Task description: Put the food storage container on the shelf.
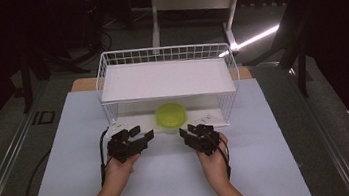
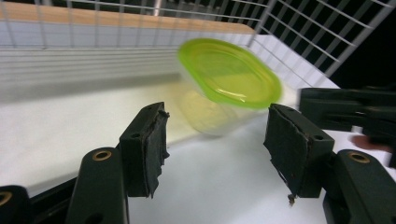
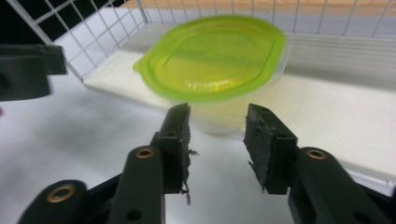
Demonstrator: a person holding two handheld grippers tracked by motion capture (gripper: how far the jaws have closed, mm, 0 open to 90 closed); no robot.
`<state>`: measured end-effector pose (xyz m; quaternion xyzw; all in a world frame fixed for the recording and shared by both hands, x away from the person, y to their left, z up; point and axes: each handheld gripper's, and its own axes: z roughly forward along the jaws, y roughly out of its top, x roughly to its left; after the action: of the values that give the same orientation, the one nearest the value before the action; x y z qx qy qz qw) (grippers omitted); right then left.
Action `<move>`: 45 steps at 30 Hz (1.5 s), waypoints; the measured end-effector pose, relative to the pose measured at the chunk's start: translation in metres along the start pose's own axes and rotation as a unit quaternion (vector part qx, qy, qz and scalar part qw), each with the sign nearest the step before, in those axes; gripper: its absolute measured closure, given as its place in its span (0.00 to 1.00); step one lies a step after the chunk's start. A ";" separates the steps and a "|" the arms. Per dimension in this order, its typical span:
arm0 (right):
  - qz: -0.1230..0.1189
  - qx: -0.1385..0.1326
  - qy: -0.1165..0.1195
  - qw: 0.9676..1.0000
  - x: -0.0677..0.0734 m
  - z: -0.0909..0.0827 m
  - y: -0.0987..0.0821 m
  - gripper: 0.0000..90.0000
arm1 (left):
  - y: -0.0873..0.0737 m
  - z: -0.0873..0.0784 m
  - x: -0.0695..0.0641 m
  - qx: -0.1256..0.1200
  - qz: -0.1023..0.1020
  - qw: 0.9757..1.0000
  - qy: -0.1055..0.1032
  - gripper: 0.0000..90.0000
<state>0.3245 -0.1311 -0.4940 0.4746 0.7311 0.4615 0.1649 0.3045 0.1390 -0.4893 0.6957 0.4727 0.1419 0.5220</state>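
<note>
A clear tub with a green lid sat on the bottom shelf of a white wire rack, at the front edge of that shelf and about midway along it. The rack stood toward the far side of a white surface, and its upper shelf lay above the tub.

The left gripper was held just in front of the tub and to its left, its jaws spread with only bare surface between them. In the left gripper view the same gripper pointed at the tub, which lay a little beyond the jaw tips and apart from them; the lid looked blurred there.

The right gripper was held just in front of the tub and to its right. In the right gripper view, this gripper had its jaws apart by a narrower gap, aimed at the tub's clear wall under the lid, close to it but pinching nothing.

Both hands rested near the front of the surface, well short of the rack.
</note>
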 end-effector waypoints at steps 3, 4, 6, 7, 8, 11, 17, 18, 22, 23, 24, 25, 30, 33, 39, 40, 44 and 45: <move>-0.004 0.021 -0.004 1.000 0.002 0.004 -0.005 0.94 | -0.007 -0.007 -0.001 0.000 0.001 1.000 -0.003 0.40; -0.005 0.029 -0.006 1.000 0.003 0.006 -0.007 0.99 | -0.009 -0.009 0.000 0.002 -0.002 1.000 -0.004 0.37; -0.009 0.039 -0.005 0.999 0.004 0.010 -0.009 1.00 | -0.015 -0.013 0.002 0.001 -0.006 1.000 -0.023 0.26; -0.010 0.043 -0.006 0.999 0.005 0.012 -0.009 1.00 | -0.018 -0.014 0.003 0.003 -0.004 1.000 -0.025 0.22; -0.012 0.044 -0.007 0.999 0.005 0.014 -0.009 1.00 | -0.020 -0.014 0.002 0.005 -0.001 1.000 -0.017 0.22; -0.008 0.046 -0.006 0.999 0.007 0.019 -0.008 1.00 | -0.027 -0.015 0.000 0.008 0.009 1.000 -0.015 0.17; -0.005 0.047 -0.009 0.999 0.008 0.026 -0.007 1.00 | -0.038 -0.018 -0.001 -0.010 0.032 0.999 -0.017 0.01; -0.003 0.048 -0.009 0.999 0.007 0.027 -0.007 1.00 | -0.040 -0.018 -0.001 -0.010 0.031 0.999 -0.017 0.01; 0.002 0.048 -0.007 0.999 0.007 0.032 -0.007 1.00 | -0.045 -0.016 -0.001 -0.003 0.033 0.999 -0.022 0.01; 0.003 0.048 -0.007 0.999 0.007 0.034 -0.007 1.00 | -0.045 -0.016 -0.002 -0.005 0.035 0.999 -0.022 0.01; 0.005 0.049 -0.007 0.999 0.007 0.035 -0.006 1.00 | -0.046 -0.016 -0.002 -0.003 0.035 0.999 -0.026 0.01; 0.006 0.049 -0.007 0.999 0.007 0.037 -0.006 1.00 | -0.046 -0.016 -0.002 -0.003 0.034 0.999 -0.028 0.01; 0.012 0.050 -0.006 0.999 0.006 0.044 -0.003 1.00 | -0.046 -0.018 -0.002 -0.011 0.034 0.999 -0.033 0.01; 0.011 0.048 -0.004 0.999 0.008 0.050 0.000 1.00 | -0.046 -0.019 -0.002 -0.017 0.040 0.998 -0.034 0.01; 0.013 0.045 -0.007 0.999 0.010 0.059 0.006 1.00 | -0.047 -0.020 0.000 -0.016 0.036 0.999 -0.032 0.01; 0.011 0.043 -0.008 0.999 0.010 0.060 0.007 1.00 | -0.047 -0.020 0.000 -0.015 0.036 0.999 -0.031 0.01; 0.012 0.041 -0.012 0.999 0.010 0.066 0.011 1.00 | -0.047 -0.021 0.001 -0.015 0.032 0.999 -0.029 0.01; 0.011 0.042 -0.014 0.999 0.010 0.067 0.011 1.00 | -0.047 -0.021 0.002 -0.015 0.031 0.999 -0.028 0.01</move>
<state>0.3716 -0.0865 -0.5179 0.4953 0.7422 0.4255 0.1507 0.2665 0.1533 -0.5216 0.7058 0.4335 0.1457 0.5410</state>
